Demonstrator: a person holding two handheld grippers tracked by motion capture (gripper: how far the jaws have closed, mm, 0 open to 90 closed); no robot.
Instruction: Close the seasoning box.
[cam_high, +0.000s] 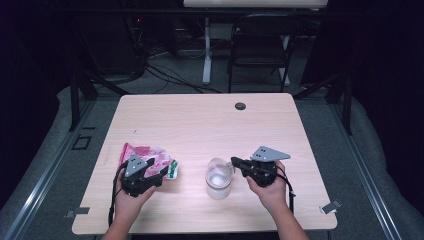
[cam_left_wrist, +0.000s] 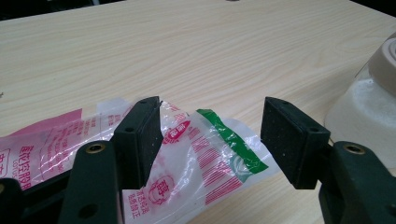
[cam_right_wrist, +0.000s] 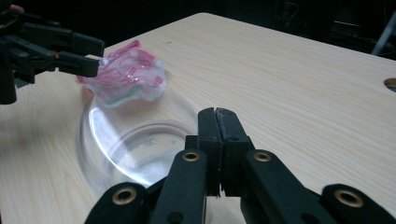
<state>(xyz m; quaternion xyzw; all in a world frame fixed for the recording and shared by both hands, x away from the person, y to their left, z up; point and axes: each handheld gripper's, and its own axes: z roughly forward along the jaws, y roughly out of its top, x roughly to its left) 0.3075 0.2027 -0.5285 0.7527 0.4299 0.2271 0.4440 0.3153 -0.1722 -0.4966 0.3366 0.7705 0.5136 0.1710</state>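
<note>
We hold the left gripper (cam_left_wrist: 212, 140) spread over the wrapper (cam_left_wrist: 196, 158), right gripper (cam_right_wrist: 218, 149) pressed together beside the cup (cam_high: 219, 178); next, pinch.

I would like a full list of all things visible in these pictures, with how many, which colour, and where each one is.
Plastic wrapper: one, clear with pink, red and green print, crumpled, near left part of the table, between the open jaws of the left gripper.
Glass cup: one, clear, upright, near middle of the table, its rim at the jaws of the right gripper.
Table: one, light wood.
Cable hole: one, dark, far edge of the table.
Chair: one, black, on the floor behind the table.
White table leg: one, left of the chair.
Left gripper: one, black, jaws apart around the wrapper.
Right gripper: one, black, jaws together.
Hands: two, each holding a gripper.
</note>
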